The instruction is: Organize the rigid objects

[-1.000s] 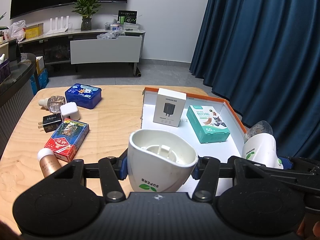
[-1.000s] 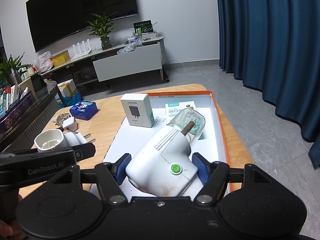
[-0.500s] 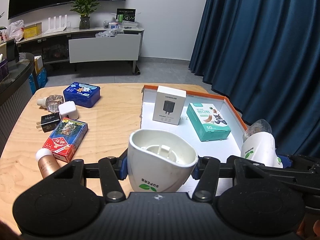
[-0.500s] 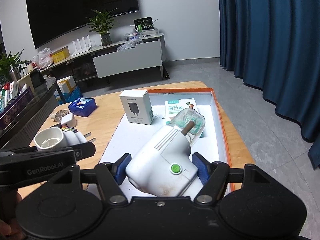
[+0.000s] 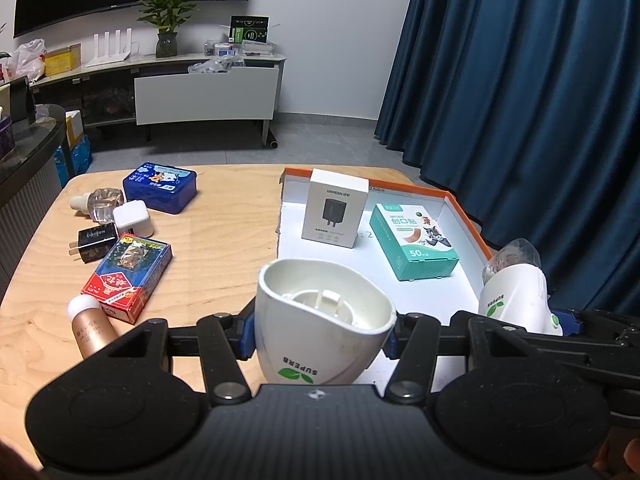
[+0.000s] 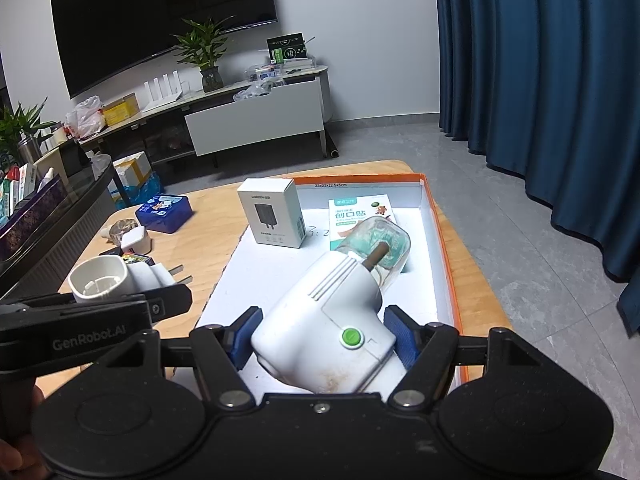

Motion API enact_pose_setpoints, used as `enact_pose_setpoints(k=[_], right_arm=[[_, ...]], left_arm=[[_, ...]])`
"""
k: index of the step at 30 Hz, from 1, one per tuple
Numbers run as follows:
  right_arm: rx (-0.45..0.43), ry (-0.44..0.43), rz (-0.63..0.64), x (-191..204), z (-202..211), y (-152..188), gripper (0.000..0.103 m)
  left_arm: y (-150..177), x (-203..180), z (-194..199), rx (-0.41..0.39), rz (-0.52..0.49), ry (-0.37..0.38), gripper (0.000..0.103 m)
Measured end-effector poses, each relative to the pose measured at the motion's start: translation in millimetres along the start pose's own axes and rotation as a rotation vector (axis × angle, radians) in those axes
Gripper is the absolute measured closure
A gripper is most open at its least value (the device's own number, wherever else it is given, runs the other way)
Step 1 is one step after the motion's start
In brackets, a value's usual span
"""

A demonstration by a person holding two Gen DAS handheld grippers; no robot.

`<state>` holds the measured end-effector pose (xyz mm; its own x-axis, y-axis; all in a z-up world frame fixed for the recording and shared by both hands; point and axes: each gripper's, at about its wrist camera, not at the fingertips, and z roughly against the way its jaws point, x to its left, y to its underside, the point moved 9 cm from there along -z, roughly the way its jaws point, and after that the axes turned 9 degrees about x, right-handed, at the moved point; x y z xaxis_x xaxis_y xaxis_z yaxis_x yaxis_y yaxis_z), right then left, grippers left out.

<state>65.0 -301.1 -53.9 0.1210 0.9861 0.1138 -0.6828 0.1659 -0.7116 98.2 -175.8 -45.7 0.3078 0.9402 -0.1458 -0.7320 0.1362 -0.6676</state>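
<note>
Nothing shifted: tray [image 5: 466,216] with charger box [image 5: 336,210], plaster box [image 5: 416,242].

Living room – wall TV [image 6: 160,28], media console [image 5: 180,80] (potted plant [image 5: 168,12]), blue curtains [image 5: 540,100].

A light wooden tabletop [image 5: 216,248] carries a shallow orange-rimmed tray [image 5: 466,220] on its right half. Scattered on its left: a blue tin [image 5: 160,187], a clear faceted bottle [image 5: 102,203], a white cube charger [image 5: 132,219], a black plug adapter [image 5: 96,241], a red card pack [image 5: 128,274] and a rose-gold tube [image 5: 90,330].
</note>
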Motion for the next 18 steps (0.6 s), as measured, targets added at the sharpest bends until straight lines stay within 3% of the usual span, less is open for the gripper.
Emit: enact_pose_setpoints(k=[18], right_arm=[[0.000, 0.003, 0.003, 1.1, -0.7, 1.0, 0.023]], left_arm=[[0.6, 1.3, -0.5, 0.000, 0.003, 0.001, 0.047]])
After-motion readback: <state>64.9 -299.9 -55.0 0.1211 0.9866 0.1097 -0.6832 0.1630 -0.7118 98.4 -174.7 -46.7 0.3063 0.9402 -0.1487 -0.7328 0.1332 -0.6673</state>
